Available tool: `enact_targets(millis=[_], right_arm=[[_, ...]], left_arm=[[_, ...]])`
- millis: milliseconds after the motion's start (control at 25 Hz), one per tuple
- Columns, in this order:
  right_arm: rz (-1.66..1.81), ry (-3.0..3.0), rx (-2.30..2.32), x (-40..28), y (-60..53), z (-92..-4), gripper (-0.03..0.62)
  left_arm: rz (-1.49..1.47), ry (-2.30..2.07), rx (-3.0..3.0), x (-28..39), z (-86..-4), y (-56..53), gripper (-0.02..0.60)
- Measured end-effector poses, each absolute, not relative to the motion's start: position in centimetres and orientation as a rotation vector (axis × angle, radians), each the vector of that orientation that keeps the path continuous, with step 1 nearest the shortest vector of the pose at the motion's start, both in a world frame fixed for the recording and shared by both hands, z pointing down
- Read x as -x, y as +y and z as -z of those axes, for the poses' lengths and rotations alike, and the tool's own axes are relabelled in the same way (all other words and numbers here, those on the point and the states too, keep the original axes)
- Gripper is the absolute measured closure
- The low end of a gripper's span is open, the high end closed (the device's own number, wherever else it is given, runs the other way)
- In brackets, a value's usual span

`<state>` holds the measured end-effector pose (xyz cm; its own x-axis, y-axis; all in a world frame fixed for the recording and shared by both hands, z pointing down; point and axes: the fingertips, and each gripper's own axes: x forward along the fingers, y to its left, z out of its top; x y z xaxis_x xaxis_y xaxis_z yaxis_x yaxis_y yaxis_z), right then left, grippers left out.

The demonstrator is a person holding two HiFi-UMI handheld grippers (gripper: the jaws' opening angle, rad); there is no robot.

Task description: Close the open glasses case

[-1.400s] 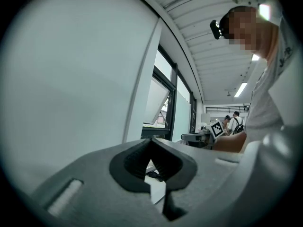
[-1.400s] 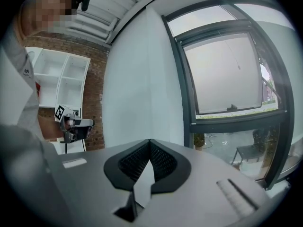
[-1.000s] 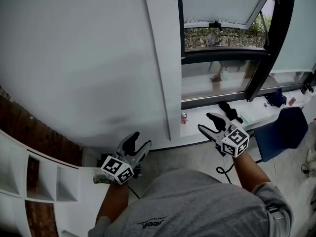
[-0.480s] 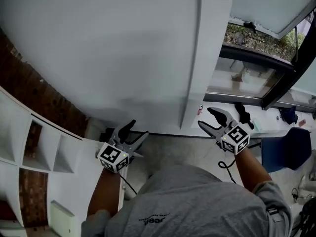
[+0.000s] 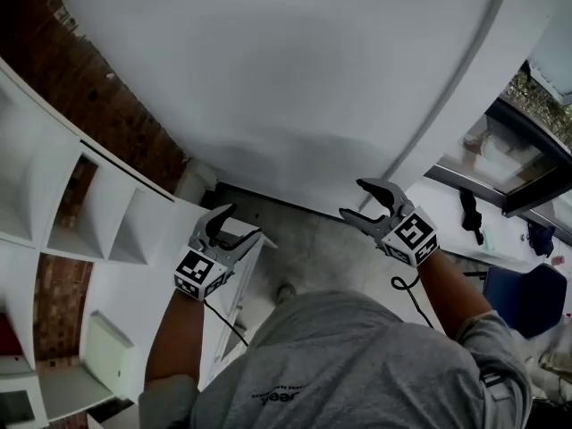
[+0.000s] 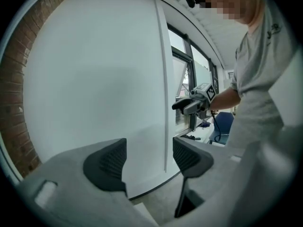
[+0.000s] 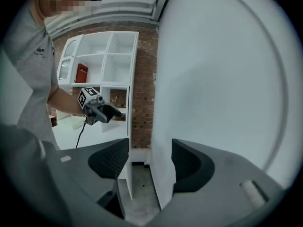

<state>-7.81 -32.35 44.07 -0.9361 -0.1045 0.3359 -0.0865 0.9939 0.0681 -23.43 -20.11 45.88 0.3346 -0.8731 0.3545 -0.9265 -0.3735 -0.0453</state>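
We cannot tell where the glasses case is: none of our views shows it.

Our left gripper (image 5: 239, 225) is held out ahead of us, close to the white shelving unit (image 5: 54, 213) at the left. Its jaws are opening and stand moderately apart, with nothing between the ribbed pads (image 6: 106, 164); past them we see only the white wall (image 5: 268, 79) and a strip of floor (image 5: 308, 244).

Our right gripper (image 5: 356, 200) is held out to the right, well apart from the left one. Its jaws are also opening and stand fairly wide and empty, framing the foot of the same wall. Both grippers tip slightly downward. A black cable (image 5: 409, 286) loops below the right one, beside our forearm.

The shelving unit stands against a brick wall (image 5: 98, 96). In the right gripper view a red book (image 7: 81, 73) stands upright in one of the unit's upper compartments.

At the far right is a window (image 5: 500, 164), and nearer us on that side a blue chair (image 5: 523, 298). Our grey shirt (image 5: 340, 369) fills the near edge of the head view.
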Motion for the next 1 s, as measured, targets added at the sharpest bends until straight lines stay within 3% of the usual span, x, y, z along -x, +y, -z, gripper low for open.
enact_targets(millis=[520,1000], right_arm=[[0.067,-2.675,0.195,25.5,-22.0,-52.4,0.278],[0.022,-2.482,0.341,34.1,-13.9,-62.9,0.244]], left_arm=[[-0.83,-1.477,-2.432,33.0,-55.1,-14.3,0.238],[-1.231,-1.063,-2.538,39.0,-66.2,-10.8,0.142]])
